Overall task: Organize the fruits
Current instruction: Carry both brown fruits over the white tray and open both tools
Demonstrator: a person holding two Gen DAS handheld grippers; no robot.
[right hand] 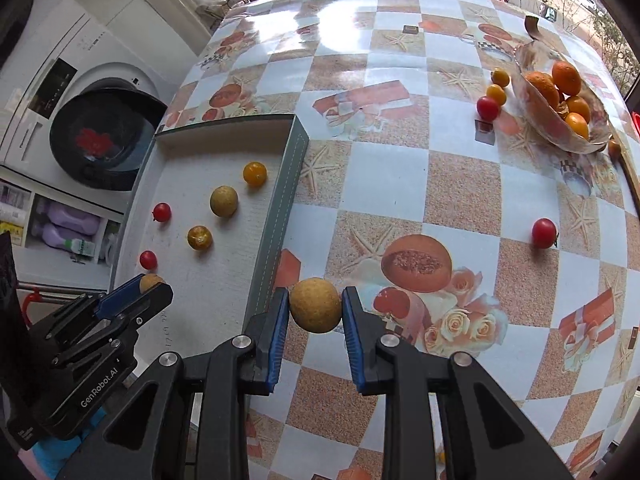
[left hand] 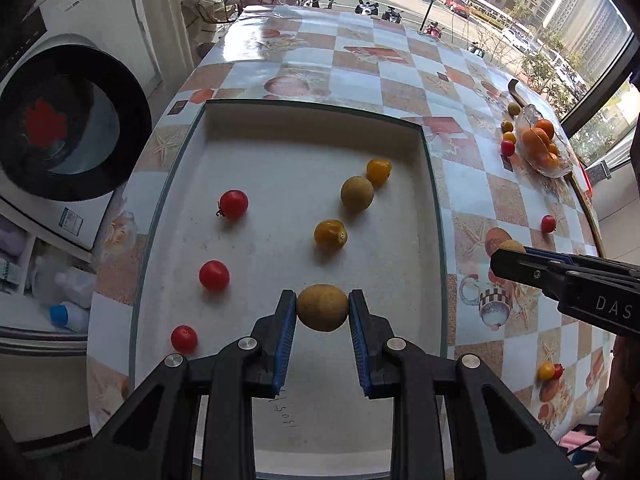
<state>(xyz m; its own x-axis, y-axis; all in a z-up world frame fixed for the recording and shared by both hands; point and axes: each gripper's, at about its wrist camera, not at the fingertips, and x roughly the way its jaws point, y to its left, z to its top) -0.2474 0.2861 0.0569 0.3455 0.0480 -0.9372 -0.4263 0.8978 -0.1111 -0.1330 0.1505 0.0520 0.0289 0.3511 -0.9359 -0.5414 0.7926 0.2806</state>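
While both grippers carry fruit, left gripper [left hand: 322, 308] jaws pinch a longan [left hand: 322, 307] above tray [left hand: 304, 110]; right gripper [right hand: 315, 311] pinches another longan [right hand: 315, 305] over desk [right hand: 460, 184], approx. beside tray; next: lower, release.

A table [left hand: 360, 60] covered in a glossy checked cloth with fruit, starfish and rose prints stands by a large window [left hand: 520, 0], through which daylight falls (a street with parked cars and apartment blocks lies outside). To its left sits a white washing machine [right hand: 80, 92] with a dark round door, and shelves [right hand: 60, 224] of bottles below.
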